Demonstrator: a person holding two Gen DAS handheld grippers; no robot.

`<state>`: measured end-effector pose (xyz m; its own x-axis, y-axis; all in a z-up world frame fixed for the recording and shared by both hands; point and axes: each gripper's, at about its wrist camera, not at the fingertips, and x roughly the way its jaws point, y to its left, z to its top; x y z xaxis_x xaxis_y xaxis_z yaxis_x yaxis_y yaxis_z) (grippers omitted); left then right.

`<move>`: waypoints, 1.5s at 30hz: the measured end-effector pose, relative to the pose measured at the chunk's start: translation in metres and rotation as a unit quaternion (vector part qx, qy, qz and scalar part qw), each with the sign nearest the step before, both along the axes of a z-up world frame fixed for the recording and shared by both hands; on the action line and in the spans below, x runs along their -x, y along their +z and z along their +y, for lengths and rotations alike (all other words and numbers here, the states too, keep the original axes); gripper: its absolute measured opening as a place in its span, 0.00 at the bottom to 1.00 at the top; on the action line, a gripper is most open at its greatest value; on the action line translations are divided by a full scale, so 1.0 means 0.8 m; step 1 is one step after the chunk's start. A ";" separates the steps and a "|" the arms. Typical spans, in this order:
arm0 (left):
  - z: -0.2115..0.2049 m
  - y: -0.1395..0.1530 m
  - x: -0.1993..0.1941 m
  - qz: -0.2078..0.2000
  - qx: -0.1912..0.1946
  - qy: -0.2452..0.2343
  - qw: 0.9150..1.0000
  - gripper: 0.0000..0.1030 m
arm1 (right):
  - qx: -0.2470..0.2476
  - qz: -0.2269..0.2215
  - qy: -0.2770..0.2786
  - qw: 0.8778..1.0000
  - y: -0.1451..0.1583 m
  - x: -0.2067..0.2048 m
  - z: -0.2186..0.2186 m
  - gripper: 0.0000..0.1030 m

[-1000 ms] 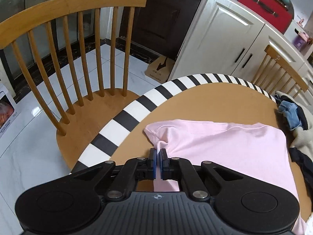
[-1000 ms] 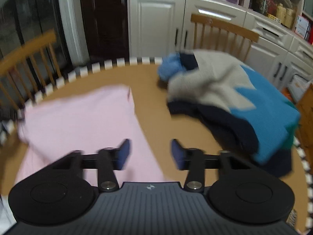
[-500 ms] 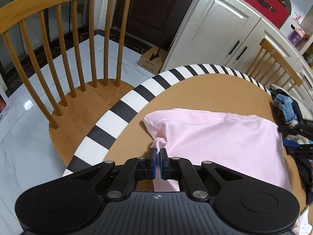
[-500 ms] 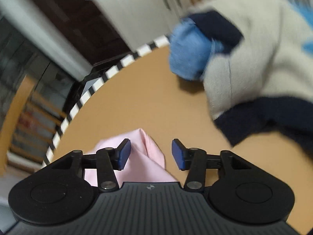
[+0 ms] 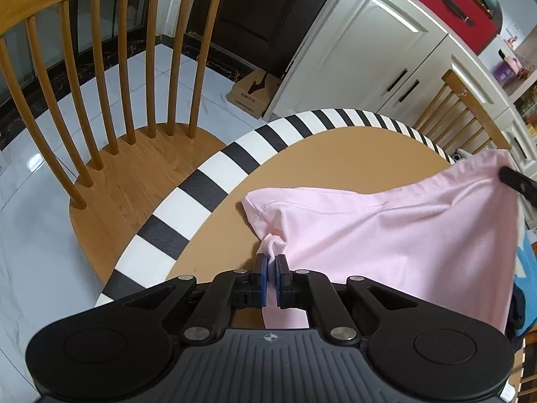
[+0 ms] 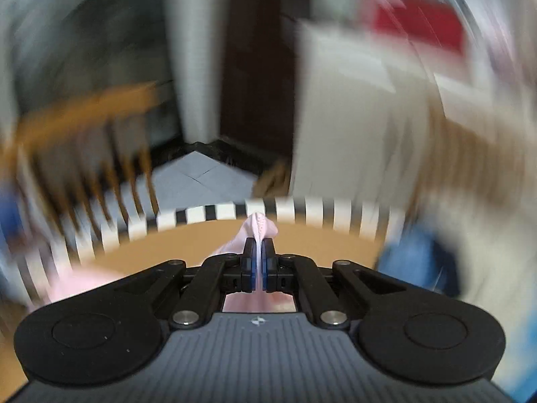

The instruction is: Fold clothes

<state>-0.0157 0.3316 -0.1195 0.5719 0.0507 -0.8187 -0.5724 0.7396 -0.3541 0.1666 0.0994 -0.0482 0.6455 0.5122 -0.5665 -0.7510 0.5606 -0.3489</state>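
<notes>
A pink shirt (image 5: 396,241) lies on the round wooden table (image 5: 322,161) with a black-and-white striped rim. My left gripper (image 5: 271,262) is shut on a bunched corner of the shirt near the table's left edge. My right gripper (image 6: 257,245) is shut on another corner of the pink shirt (image 6: 258,226) and holds it up off the table; the right wrist view is blurred by motion. The right gripper also shows at the far right of the left wrist view (image 5: 517,181), with the shirt's far edge lifted there.
A wooden spindle-back chair (image 5: 110,107) stands left of the table. A pile of blue, cream and navy clothes (image 6: 423,252) lies on the table's right side. White cabinets (image 5: 376,53) and a second chair (image 5: 470,114) stand behind.
My right gripper has closed on the shirt's far corner and lifted it, raising the shirt's right edge. My left gripper keeps its hold on the near corner.
</notes>
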 end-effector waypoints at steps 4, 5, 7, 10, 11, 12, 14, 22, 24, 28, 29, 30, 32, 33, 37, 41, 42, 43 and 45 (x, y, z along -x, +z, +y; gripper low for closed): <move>0.003 -0.004 -0.004 0.000 0.002 -0.002 1.000 0.05 | 0.189 -0.126 0.170 0.959 -0.078 0.109 0.018 0.03; 0.004 -0.004 -0.005 0.001 0.002 -0.003 1.000 0.05 | 0.230 -0.146 0.207 0.940 -0.100 0.134 0.019 0.03; 0.006 -0.002 -0.005 0.002 0.004 -0.004 1.000 0.05 | 0.283 -0.181 0.257 0.906 -0.131 0.175 0.019 0.05; 0.008 -0.002 -0.006 0.002 0.004 -0.005 1.000 0.05 | 0.258 -0.194 0.226 0.919 -0.121 0.184 0.014 0.45; 0.009 -0.002 -0.006 0.002 0.004 -0.006 1.000 0.05 | 0.239 -0.174 0.215 0.931 -0.109 0.182 0.013 0.54; 0.008 -0.001 -0.006 0.002 0.004 -0.006 1.000 0.05 | 0.217 -0.138 0.203 0.945 -0.095 0.177 0.013 0.52; 0.007 0.001 -0.005 0.001 0.003 -0.006 1.000 0.05 | 0.183 -0.061 0.156 0.969 -0.068 0.153 0.013 0.48; 0.003 0.003 -0.004 0.000 0.004 -0.005 1.000 0.05 | 0.022 0.193 -0.071 0.978 -0.038 0.005 0.007 0.47; 0.004 0.002 -0.004 0.000 0.007 -0.004 1.000 0.05 | -0.014 0.262 -0.094 0.960 -0.047 -0.012 0.007 0.46; 0.004 0.003 -0.003 0.000 0.010 -0.004 1.000 0.06 | -0.044 0.316 -0.120 0.940 -0.068 -0.033 0.011 0.38; 0.004 0.005 0.001 0.000 0.011 -0.004 1.000 0.06 | -0.048 0.322 -0.121 0.938 -0.075 -0.037 0.011 0.18; 0.005 0.007 0.005 0.000 0.012 -0.003 1.000 0.06 | -0.055 0.338 -0.121 0.932 -0.078 -0.038 0.006 0.06; 0.017 0.006 -0.003 0.000 0.010 -0.015 1.000 0.07 | -0.061 0.356 -0.123 0.924 -0.080 -0.037 -0.002 0.02; 0.017 0.006 -0.003 0.000 0.010 -0.016 1.000 0.07 | -0.058 0.350 -0.125 0.927 -0.079 -0.037 -0.003 0.01; 0.020 0.004 -0.002 -0.001 0.013 -0.016 1.000 0.07 | -0.046 0.324 -0.132 0.936 -0.073 -0.038 -0.006 0.10; 0.021 0.002 -0.003 -0.002 0.013 -0.017 1.000 0.07 | -0.017 0.270 -0.097 0.958 -0.067 -0.032 0.001 0.37; 0.021 0.002 -0.003 -0.002 0.012 -0.018 1.000 0.07 | -0.008 0.262 -0.084 0.961 -0.067 -0.033 0.005 0.35; 0.021 0.001 -0.004 -0.002 0.012 -0.018 1.000 0.07 | 0.001 0.253 -0.071 0.965 -0.068 -0.034 0.008 0.35; 0.022 0.001 -0.005 -0.002 0.012 -0.020 1.000 0.07 | 0.022 0.239 -0.044 0.970 -0.073 -0.038 0.017 0.35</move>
<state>-0.0120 0.3489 -0.1190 0.5764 0.0090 -0.8172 -0.5417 0.7529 -0.3738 0.1973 0.1133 -0.1065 0.3445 0.4353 -0.8317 -0.7821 0.6231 0.0022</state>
